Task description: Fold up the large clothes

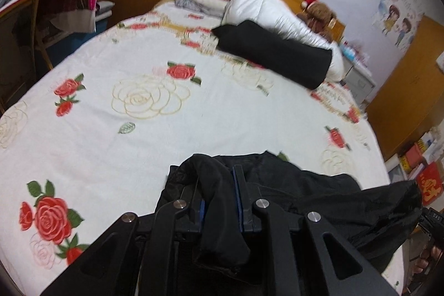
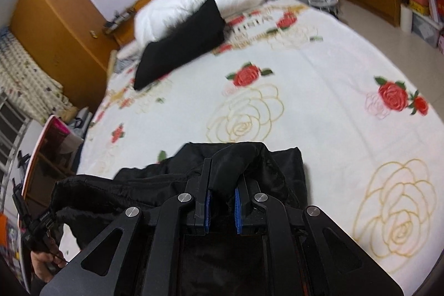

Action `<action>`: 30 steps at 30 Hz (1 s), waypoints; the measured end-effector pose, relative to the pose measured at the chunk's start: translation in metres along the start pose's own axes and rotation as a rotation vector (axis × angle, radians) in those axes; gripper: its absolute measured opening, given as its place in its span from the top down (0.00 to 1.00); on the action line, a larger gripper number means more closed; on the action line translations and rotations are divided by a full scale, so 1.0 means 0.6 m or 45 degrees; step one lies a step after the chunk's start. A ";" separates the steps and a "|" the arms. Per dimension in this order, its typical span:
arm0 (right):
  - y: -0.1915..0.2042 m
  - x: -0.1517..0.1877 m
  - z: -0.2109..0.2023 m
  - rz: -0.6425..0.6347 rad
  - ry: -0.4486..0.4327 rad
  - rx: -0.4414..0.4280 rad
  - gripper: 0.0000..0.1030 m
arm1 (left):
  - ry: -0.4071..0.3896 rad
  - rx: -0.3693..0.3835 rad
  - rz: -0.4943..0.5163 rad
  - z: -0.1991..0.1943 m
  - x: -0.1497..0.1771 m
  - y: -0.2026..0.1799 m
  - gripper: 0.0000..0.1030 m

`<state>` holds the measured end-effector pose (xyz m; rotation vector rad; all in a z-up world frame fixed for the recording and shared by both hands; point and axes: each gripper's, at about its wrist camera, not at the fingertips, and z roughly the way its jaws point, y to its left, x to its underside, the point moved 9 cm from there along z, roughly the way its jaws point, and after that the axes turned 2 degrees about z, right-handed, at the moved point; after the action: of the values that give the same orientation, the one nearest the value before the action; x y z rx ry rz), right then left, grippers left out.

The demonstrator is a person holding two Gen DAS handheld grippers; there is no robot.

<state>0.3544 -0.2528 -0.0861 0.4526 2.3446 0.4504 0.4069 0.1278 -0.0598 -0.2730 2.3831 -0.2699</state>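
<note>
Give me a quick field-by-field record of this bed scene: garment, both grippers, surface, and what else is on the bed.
garment: black garment, bunched at the bed's near edge
left hand-held gripper: shut on black garment
right hand-held gripper: shut on black garment
surface: rose-print bedspread
far end: black pillow against white duvet, teddy bear behind

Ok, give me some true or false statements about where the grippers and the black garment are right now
1. Both grippers hold the black garment. True: the left gripper and the right gripper each pinch a fold.
2. The bedsheet is plain blue. False: it is white with roses.
3. A black cushion leans on white bedding. True.
4. The garment lies flat and folded. False: it is bunched up.
</note>
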 end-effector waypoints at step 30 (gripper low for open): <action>-0.007 0.001 0.041 0.037 0.174 -0.299 0.25 | -0.073 0.184 0.056 -0.012 -0.052 -0.001 0.14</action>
<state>0.3699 -0.2515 -0.1057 0.3540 2.3792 0.7819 0.4249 0.1365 -0.0348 -0.1583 2.2972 -0.4062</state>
